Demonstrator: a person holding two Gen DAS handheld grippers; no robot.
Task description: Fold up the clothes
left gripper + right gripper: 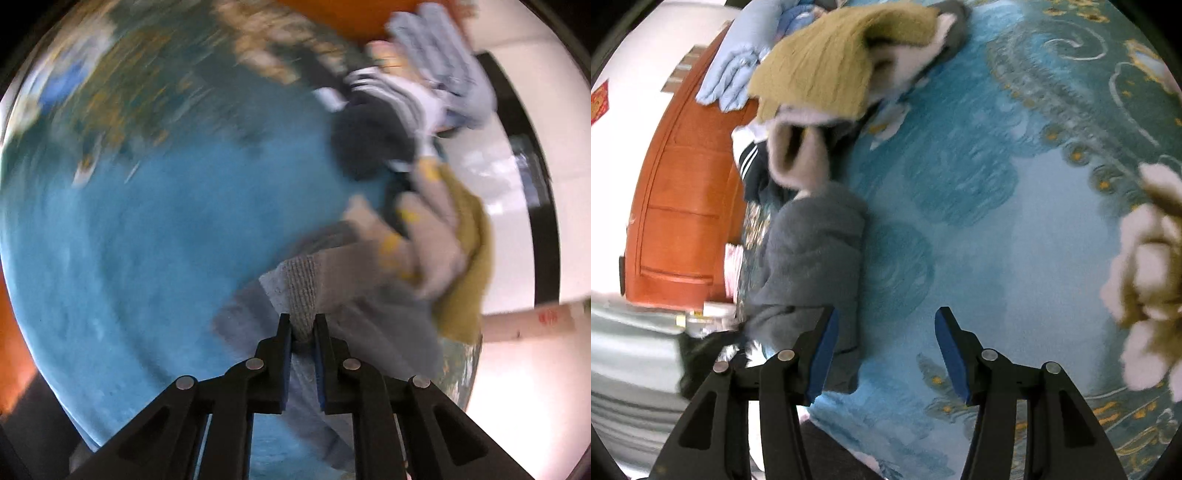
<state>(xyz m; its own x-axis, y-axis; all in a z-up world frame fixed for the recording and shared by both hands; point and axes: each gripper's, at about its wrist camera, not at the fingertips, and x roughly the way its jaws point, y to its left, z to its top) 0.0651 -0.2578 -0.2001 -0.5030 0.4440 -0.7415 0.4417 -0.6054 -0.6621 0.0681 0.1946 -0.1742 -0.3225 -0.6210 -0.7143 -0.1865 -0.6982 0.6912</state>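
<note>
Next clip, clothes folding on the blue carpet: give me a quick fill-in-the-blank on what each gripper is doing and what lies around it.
1. The left gripper is shut on a ribbed ____ cuff.
2. The right gripper holds ____ between its open jaws.
3. The mustard-yellow knit lies on the pile, which sits on a ____ patterned carpet.

Missing words: grey; nothing; blue

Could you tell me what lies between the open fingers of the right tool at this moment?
In the right wrist view, the right tool has only bare blue patterned cloth between its fingers; the grey garment lies beside its left finger.
</note>
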